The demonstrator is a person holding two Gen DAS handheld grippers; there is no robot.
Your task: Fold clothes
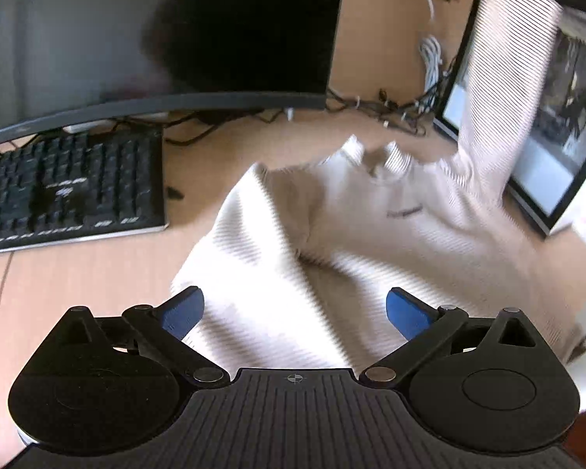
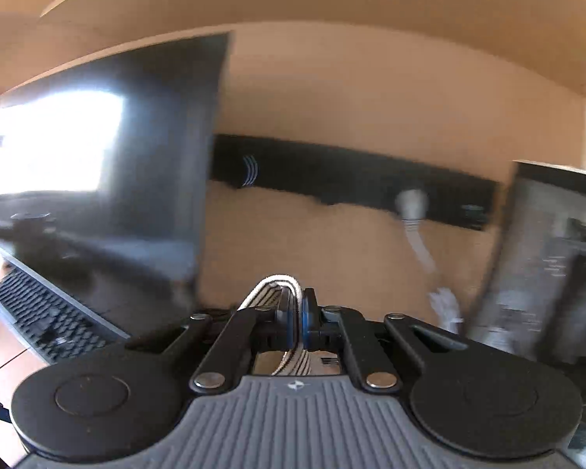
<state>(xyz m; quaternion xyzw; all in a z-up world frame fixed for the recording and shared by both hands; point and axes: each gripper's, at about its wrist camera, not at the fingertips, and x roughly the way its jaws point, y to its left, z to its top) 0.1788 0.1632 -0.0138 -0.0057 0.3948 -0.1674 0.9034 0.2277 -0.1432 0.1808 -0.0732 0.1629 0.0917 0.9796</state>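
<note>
at far left a black keyboard (image 1: 70, 187) lies on the pale wooden surface (image 1: 78, 273) under a wide dark curved monitor (image 1: 156, 39). just right of the keyboard, a white ribbed knit sweater with fine grey stripes (image 1: 332, 226) is spread on the surface, collar toward the back wall, its near sleeve already laid in across the body. its far sleeve (image 1: 504, 90) rises steeply up and to the right, in front of a second screen (image 1: 535, 148).

the left tongs (image 1: 295, 314) hang just above the near part of the sweater, blue pads wide apart and grasping nothing. the right tongs (image 2: 296, 320) are clenched on a looped fold of the striped knit (image 2: 277, 285), held high and pointing level at the back wall, where a black power strip (image 2: 351, 183) is mounted.

the sweater looks light, soft and limp: it should drape and sag from any single pinch, and the ribbing probably stretches. cuffs, hem corners and shoulder seams seem the best places to take hold, since thicker edges slip less. the lifted sleeve likely needs carrying across the chest and laying down flat before release.
</note>
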